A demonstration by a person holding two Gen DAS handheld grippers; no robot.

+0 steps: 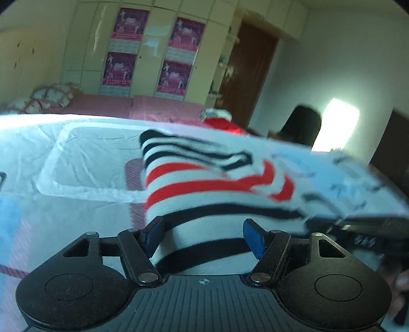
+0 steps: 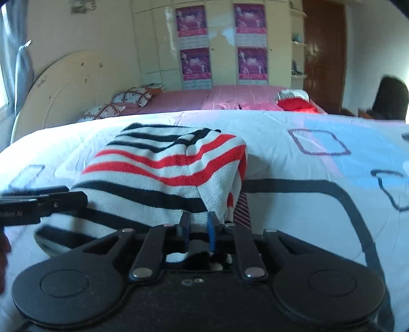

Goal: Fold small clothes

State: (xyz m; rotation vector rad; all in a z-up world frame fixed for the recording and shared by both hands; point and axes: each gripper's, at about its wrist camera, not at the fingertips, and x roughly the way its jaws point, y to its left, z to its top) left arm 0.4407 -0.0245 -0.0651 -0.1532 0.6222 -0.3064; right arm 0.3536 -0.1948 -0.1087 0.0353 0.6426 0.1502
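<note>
Striped top [image 2: 163, 176] is lying bunched on the bed [image 2: 294, 204], partly lifted. Right hand-held gripper [image 2: 199, 224] is pinching its near edge, jaws nearly closed on the fabric. Left hand-held gripper [image 1: 204, 235] is sitting w/ jaws wide apart, cloth between the 2 pads [image 1: 253, 237] but not squeezed.

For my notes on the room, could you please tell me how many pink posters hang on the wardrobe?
4, in a two-by-two block on the doors: top left, top right, bottom left, bottom right. None seems hidden.
</note>
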